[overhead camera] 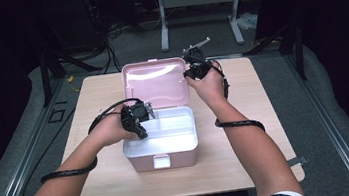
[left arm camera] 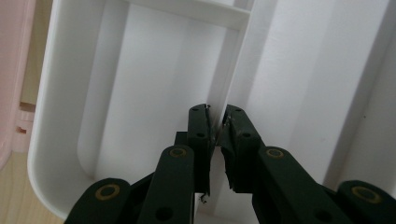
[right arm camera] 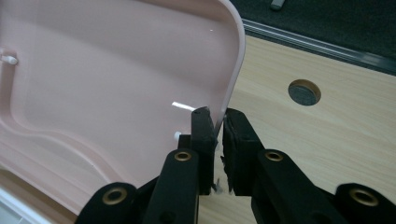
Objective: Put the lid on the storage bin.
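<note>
A pink storage box (overhead camera: 163, 155) stands open in the middle of the table, its pink lid (overhead camera: 154, 83) raised at the back. Inside sits a white tray (overhead camera: 168, 141) with dividers. My left gripper (overhead camera: 140, 118) reaches in at the tray's back left and is shut on a thin white divider wall (left arm camera: 229, 70) of the tray (left arm camera: 140, 84). My right gripper (overhead camera: 194, 70) is at the lid's right edge, and its jaws pinch the rim of the lid (right arm camera: 116, 79).
The wooden table (overhead camera: 251, 164) has bare room on both sides of the box. A round cable hole (right arm camera: 304, 92) is in the tabletop to the right of the lid. Dark floor, cables and a metal stand (overhead camera: 199, 4) lie beyond the far edge.
</note>
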Motion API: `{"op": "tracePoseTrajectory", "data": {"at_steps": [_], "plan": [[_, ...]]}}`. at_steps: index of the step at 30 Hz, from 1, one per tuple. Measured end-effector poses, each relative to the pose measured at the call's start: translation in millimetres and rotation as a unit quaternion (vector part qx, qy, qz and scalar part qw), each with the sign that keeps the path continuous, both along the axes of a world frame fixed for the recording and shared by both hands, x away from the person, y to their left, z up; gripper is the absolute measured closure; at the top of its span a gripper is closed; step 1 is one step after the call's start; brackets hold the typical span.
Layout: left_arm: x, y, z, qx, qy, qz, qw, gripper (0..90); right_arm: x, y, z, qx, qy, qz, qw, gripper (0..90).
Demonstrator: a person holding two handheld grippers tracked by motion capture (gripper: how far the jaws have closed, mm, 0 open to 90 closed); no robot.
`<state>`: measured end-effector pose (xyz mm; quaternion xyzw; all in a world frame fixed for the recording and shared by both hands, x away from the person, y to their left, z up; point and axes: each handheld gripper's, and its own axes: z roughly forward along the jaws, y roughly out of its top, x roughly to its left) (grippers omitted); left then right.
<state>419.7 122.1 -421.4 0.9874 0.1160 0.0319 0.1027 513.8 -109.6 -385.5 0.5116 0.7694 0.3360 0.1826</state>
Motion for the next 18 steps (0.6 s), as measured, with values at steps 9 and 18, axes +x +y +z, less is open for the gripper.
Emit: {"op": "tracePoseTrajectory", "data": {"at_steps": [9,18], "plan": [[-3.2,0.6,-0.1,-0.002,-0.011,0.006,0.9999,81.0,-30.6,-6.9,14.6,0.019,-0.048,0.014,0.9986,85.1],[-7.7,13.5,27.4,-0.047,-0.041,0.027,0.9977,75.1,-60.5,-9.7,22.0,0.017,-0.088,0.035,0.9954,85.3]]}}
